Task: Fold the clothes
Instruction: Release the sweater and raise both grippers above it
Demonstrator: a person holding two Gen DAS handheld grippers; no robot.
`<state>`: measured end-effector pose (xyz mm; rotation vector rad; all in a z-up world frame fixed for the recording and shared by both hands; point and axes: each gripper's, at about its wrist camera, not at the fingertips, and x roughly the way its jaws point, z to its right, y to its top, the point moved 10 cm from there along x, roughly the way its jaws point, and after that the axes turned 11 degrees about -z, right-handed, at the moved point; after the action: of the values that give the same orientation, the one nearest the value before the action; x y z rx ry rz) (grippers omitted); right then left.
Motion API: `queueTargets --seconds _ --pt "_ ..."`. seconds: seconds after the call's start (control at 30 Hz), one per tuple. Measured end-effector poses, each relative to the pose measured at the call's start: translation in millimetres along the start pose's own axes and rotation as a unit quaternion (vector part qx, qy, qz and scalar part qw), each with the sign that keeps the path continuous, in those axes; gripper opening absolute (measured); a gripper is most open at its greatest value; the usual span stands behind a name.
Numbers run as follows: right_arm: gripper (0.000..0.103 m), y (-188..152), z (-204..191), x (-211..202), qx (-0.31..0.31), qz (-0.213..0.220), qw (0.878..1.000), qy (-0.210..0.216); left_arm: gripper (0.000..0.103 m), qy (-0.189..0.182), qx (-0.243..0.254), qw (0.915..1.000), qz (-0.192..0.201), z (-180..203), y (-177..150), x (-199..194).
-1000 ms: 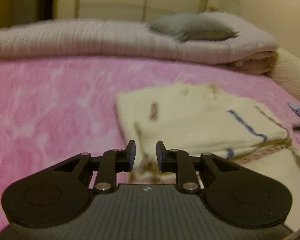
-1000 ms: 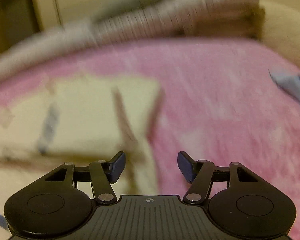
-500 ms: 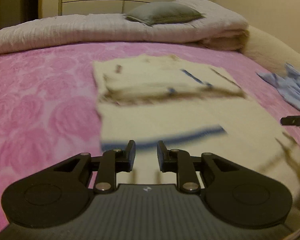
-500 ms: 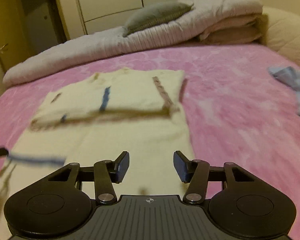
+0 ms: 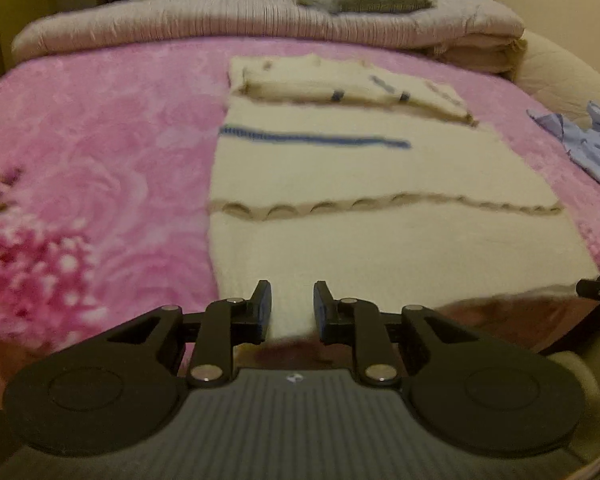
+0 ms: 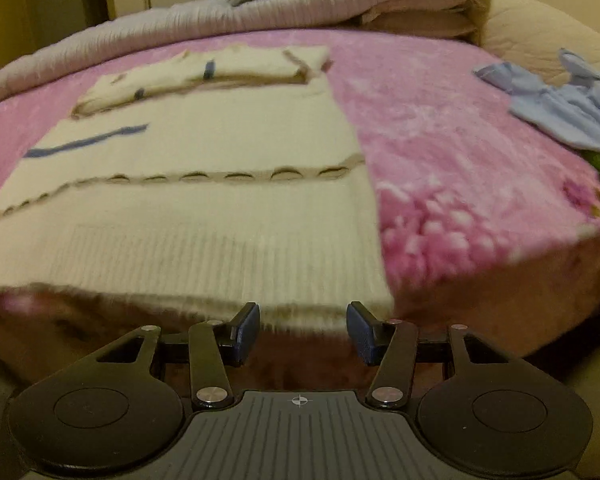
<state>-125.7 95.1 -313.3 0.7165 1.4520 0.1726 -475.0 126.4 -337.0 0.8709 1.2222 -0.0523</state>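
While both jaws gape empty over cream sweater, only right view shows its ribbed hem.

A cream knitted garment lies spread flat on the pink blanket that covers the bed, running lengthwise from the blanket's near edge towards its far end. Its far part is folded back on itself into a thick band marked with short blue and brown dashes. A long blue stripe crosses the fabric just below that fold. Nearer along the blanket, a scalloped brownish trim runs across the garment. The ribbed hem reaches the blanket's near edge.
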Motion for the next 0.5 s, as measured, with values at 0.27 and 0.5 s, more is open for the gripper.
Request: queueTargets --seconds 0.27,0.5 --pt "0.053 3 -29 -57 0.016 0.049 0.997 0.056 0.034 0.025 0.014 0.9995 0.014 32 -10 -43" --pt "0.053 -6 -39 -78 0.013 0.06 0.996 0.062 0.042 0.049 0.02 0.9982 0.029 39 -16 -67"
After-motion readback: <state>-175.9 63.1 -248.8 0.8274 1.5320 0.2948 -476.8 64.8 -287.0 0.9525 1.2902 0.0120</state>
